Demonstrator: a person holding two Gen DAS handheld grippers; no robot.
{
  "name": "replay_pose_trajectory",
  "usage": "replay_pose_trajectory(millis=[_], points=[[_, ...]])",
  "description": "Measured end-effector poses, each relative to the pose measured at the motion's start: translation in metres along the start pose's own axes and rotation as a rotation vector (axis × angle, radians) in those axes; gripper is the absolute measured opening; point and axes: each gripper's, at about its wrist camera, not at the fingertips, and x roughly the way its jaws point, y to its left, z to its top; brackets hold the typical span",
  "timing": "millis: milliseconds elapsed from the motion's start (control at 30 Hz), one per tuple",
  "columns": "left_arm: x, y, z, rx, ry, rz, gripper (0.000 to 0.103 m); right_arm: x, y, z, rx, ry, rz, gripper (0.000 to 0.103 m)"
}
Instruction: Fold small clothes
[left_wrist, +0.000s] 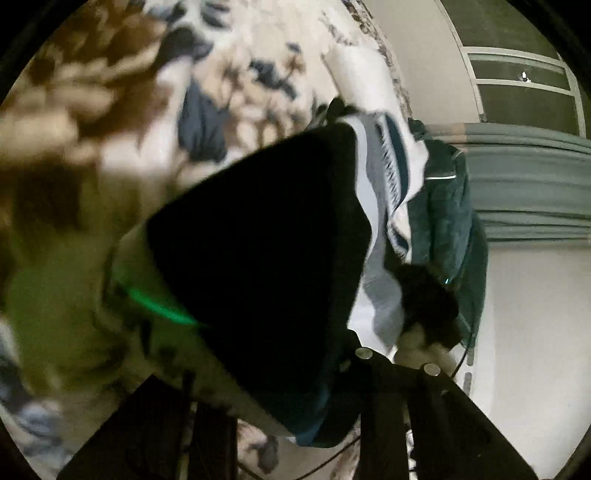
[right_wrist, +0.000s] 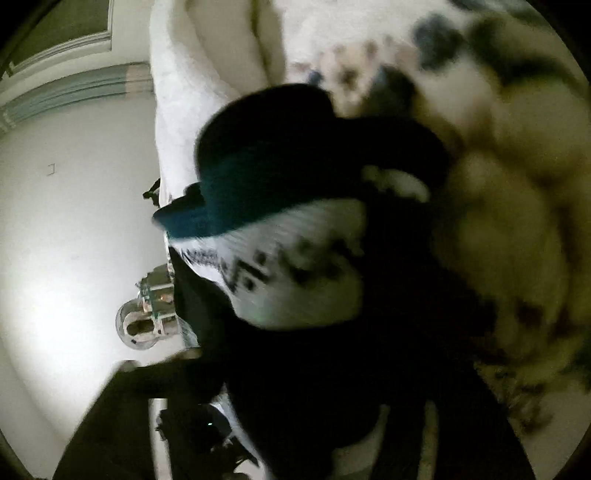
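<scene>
A small knit garment in dark teal and white, banded with a dark zigzag pattern (left_wrist: 391, 173), hangs bunched close in front of both grippers, lifted above a bed covered by a cream blanket printed with brown and navy leaf shapes (left_wrist: 110, 92). In the left wrist view a dark fold of the garment fills the space straight ahead of the left gripper (left_wrist: 295, 398), draped over its fingers so that the jaws cannot be made out; whether it pinches the cloth cannot be told. In the right wrist view the white patterned panel of the same garment (right_wrist: 295, 266) lies directly ahead of the right gripper (right_wrist: 291, 435), with a teal band above it; here too the cloth and motion blur hide the fingers, and its grip cannot be told.

Beyond the garment, to the far side of the left gripper, a second dark teal cloth with a thin pale stripe (left_wrist: 443, 206) hangs near a grey pleated curtain (left_wrist: 528, 184); a pale wall (right_wrist: 74, 221) stands off to the left of the right gripper.

The step in hand appears to be carrying or shaking out the garment before a fold. The next move likely calls for spreading it flat on the bed, edges aligned, before any crease is made.
</scene>
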Motion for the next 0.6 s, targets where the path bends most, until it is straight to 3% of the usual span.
replay_pose_trajectory(millis=[167, 233, 300, 400, 433, 467, 533, 567, 600], points=[[-0.034, -0.033, 0.036, 0.135, 0.045, 0.006, 0.019, -0.03, 0.004, -0.062, 0.083, -0.121, 0.066, 0.031], [-0.046, -0.042, 0.057, 0.203, 0.101, 0.02, 0.019, -0.038, 0.008, -0.112, 0.119, -0.164, 0.063, 0.029], [-0.044, -0.042, 0.073, 0.281, 0.192, 0.079, 0.02, -0.038, 0.013, -0.177, 0.147, -0.2, 0.027, 0.028], [-0.027, -0.03, 0.08, 0.356, 0.323, 0.232, 0.041, -0.022, 0.011, -0.248, 0.204, -0.211, -0.061, 0.027], [-0.02, -0.025, 0.079, 0.373, 0.347, 0.276, 0.054, -0.013, 0.006, -0.262, 0.228, -0.199, -0.083, 0.027], [-0.016, -0.017, 0.077, 0.382, 0.358, 0.315, 0.059, -0.004, -0.001, -0.27, 0.248, -0.181, -0.107, 0.029], [-0.018, -0.01, 0.072, 0.335, 0.337, 0.296, 0.059, 0.003, -0.012, -0.274, 0.268, -0.163, -0.17, 0.04], [-0.024, -0.012, 0.07, 0.326, 0.316, 0.298, 0.06, 0.0, -0.014, -0.274, 0.268, -0.162, -0.196, 0.055], [-0.032, -0.014, 0.068, 0.323, 0.286, 0.296, 0.059, -0.008, -0.015, -0.277, 0.262, -0.159, -0.226, 0.061]])
